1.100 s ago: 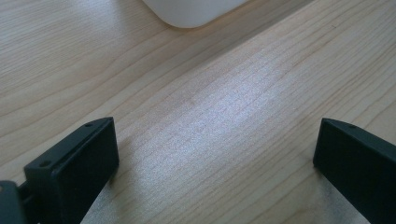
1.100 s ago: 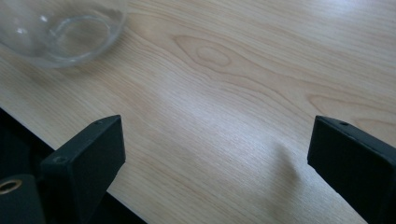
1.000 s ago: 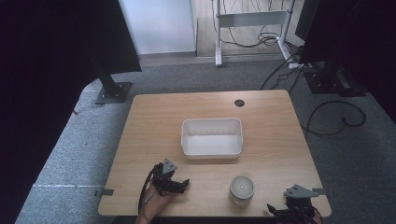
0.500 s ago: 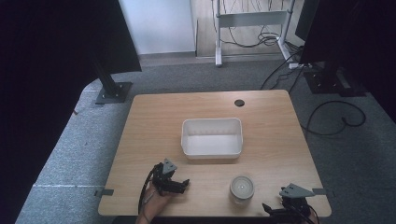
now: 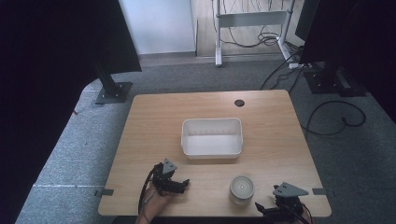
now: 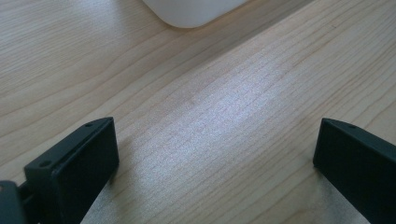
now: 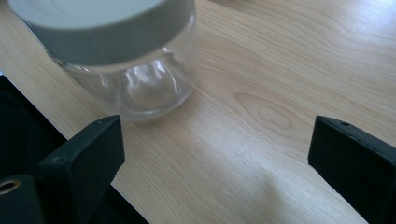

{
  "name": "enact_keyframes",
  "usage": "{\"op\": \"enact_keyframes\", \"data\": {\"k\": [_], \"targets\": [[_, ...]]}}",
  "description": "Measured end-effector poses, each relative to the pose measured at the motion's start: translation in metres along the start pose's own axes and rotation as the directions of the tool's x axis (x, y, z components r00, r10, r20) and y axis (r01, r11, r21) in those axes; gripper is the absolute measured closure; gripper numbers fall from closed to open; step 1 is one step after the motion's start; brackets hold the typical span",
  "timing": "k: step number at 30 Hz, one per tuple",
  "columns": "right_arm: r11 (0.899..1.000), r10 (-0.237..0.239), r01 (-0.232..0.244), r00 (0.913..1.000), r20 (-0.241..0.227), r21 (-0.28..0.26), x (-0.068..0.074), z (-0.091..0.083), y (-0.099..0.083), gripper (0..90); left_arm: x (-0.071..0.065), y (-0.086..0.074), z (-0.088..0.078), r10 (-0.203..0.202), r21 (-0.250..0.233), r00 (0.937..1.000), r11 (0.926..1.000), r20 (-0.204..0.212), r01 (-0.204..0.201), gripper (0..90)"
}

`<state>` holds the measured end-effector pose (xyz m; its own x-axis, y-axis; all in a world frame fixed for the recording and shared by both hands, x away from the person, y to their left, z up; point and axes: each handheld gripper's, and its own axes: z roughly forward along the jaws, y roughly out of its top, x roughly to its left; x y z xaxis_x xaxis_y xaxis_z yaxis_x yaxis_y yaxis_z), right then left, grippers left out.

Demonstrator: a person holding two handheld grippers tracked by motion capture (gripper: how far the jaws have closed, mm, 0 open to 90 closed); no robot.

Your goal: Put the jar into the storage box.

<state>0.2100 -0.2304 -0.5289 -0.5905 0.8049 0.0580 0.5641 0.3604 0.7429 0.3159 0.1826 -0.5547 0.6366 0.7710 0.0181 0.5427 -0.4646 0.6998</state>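
near the table's front edge, your right gripper sits jaws apart beside the glass jar; your left gripper is likewise spread, nothing between.

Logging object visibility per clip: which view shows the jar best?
The right gripper view: the jar is close up, showing clear glass, an empty inside and a grey lid. The high view shows the jar small, from above, near the table's front edge. The left gripper view faces the tub instead.

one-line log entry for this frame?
left gripper: open, empty | right gripper: open, beside jar, no contact | jar: lid on, upright | white bin: mid-table
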Motion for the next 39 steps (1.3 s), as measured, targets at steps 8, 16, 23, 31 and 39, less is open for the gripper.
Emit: {"op": "enact_keyframes", "data": {"k": [8,16,23,31,39], "targets": [[1.0,-0.025,0.024,0.9993,-0.027,-0.018,0.008,0.004,0.006,2.3,0.0,0.0,0.0,0.0,0.0,1.0,1.0,0.0,0.0,0.0],[0.998,-0.057,0.056,0.997,-0.052,-0.029,0.018,0.008,0.012,2.1,0.0,0.0,0.0,0.0,0.0,1.0,1.0,0.0,0.0,0.0],[0.996,-0.081,0.08,0.9942,-0.07,-0.029,0.026,0.018,0.018,1.8,0.0,0.0,0.0,0.0,0.0,1.0,1.0,0.0,0.0,0.0],[0.994,-0.104,0.102,0.9916,-0.076,-0.03,0.031,0.024,0.024,1.8,0.0,0.0,0.0,0.0,0.0,1.0,1.0,0.0,0.0,0.0],[0.993,-0.12,0.118,0.9899,-0.076,-0.028,0.035,0.032,0.029,1.9,0.0,0.0,0.0,0.0,0.0,1.0,1.0,0.0,0.0,0.0]]}}
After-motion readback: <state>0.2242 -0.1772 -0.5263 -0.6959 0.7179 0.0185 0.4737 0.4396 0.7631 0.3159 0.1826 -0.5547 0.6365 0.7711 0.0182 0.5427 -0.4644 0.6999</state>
